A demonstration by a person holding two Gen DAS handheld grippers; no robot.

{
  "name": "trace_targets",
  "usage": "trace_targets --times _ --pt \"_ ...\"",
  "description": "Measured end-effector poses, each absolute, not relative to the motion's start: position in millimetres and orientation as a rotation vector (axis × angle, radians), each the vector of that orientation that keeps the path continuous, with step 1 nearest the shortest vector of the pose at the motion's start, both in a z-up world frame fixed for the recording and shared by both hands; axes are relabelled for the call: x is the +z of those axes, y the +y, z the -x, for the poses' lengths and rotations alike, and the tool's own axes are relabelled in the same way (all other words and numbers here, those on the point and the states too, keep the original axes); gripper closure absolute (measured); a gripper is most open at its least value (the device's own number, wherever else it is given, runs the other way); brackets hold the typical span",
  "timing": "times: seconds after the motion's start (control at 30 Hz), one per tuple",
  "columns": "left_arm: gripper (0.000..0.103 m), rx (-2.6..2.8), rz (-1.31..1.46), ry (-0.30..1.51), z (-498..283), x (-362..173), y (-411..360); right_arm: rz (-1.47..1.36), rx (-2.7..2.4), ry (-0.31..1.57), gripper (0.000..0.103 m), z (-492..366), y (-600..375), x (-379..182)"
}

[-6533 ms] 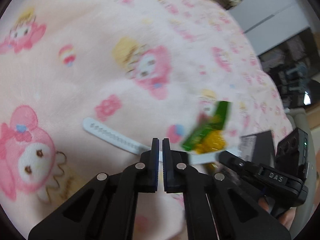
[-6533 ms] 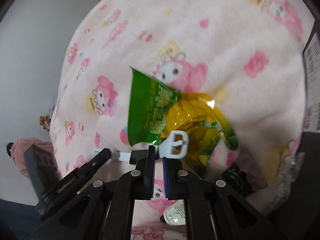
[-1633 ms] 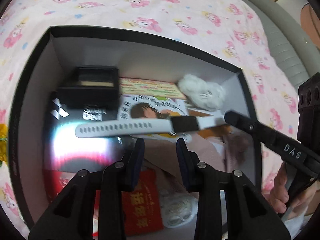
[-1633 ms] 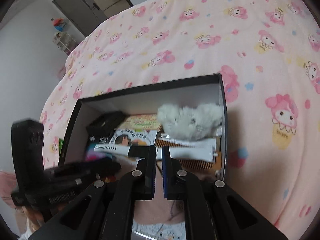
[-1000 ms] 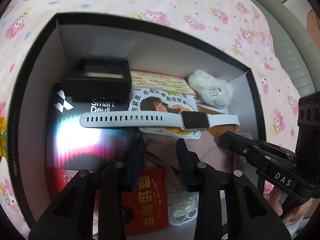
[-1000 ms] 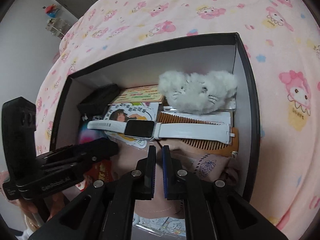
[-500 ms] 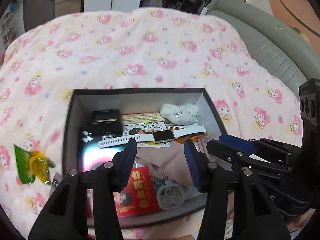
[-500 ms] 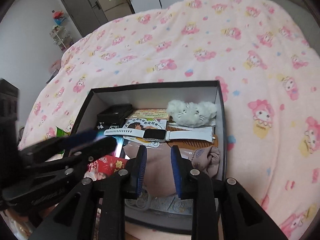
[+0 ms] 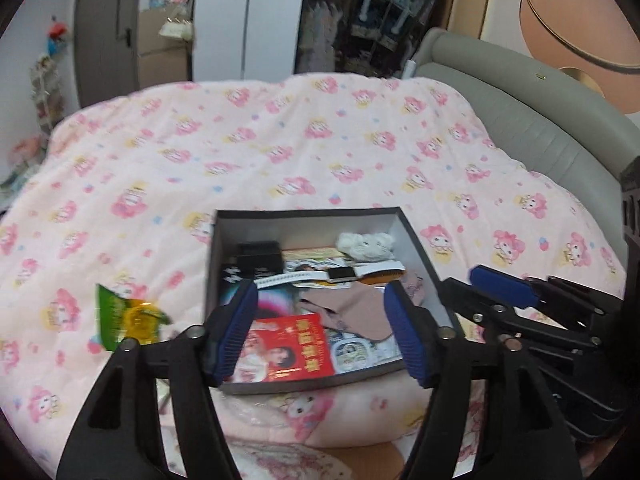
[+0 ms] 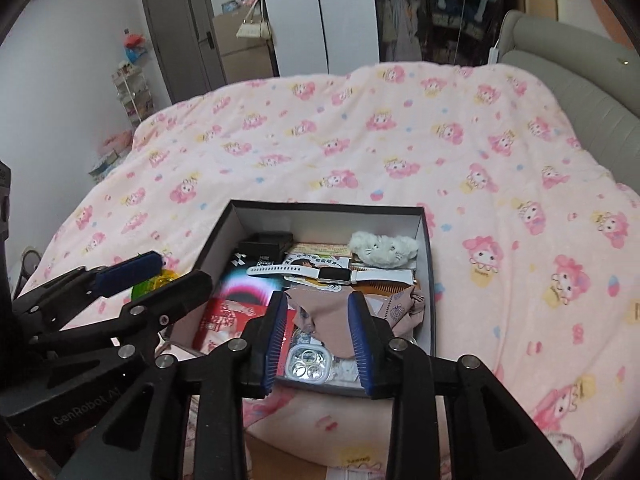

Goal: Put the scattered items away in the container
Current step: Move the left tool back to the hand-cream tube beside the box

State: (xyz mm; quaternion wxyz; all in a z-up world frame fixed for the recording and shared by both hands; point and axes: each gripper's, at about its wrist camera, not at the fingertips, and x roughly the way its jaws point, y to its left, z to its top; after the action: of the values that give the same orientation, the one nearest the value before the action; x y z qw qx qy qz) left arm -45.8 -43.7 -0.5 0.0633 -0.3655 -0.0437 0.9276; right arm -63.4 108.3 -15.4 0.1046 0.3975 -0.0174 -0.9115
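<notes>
The black box (image 9: pixel 308 213) (image 10: pixel 328 205) sits on the pink blanket. A white smartwatch (image 9: pixel 340 274) (image 10: pixel 334 275) lies across the things inside it. A green and yellow snack packet (image 9: pixel 124 314) lies on the blanket left of the box; in the right wrist view the packet (image 10: pixel 154 282) is half hidden behind the left gripper's arm. My left gripper (image 9: pixel 320 296) hangs above the box's near side, its jaws opening with nothing between them. Beside it, my right gripper (image 10: pixel 318 300) is also opening and empty.
Inside the box are a white plush (image 10: pixel 384 250), a small black case (image 10: pixel 266 245), a red packet (image 9: pixel 288 346), a comb and a beige cloth (image 10: pixel 324 316). A grey padded headboard (image 9: pixel 520 120) borders the bed on the right. A door and wardrobes stand beyond the bed.
Both grippers have risen and drawn back from the box, and their jaws stand wider apart. The watch, carried from the blanket earlier, lies released in the box.
</notes>
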Motion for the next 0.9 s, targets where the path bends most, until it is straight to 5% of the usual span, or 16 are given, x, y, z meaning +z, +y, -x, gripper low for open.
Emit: trace_targets --times 0.2,0.9 --pt "0.033 2.871 1.066 -0.089 12.2 6.8 -48.9 -1.096 -2.748 -0.077 0.065 31.2 101.7 -7.9" --pt "0.034 2.953 1.218 -0.388 -36.8 -21.1 -186.1 -1.139 -2.427 0.016 0.064 30.5 -14.7 -29.2"
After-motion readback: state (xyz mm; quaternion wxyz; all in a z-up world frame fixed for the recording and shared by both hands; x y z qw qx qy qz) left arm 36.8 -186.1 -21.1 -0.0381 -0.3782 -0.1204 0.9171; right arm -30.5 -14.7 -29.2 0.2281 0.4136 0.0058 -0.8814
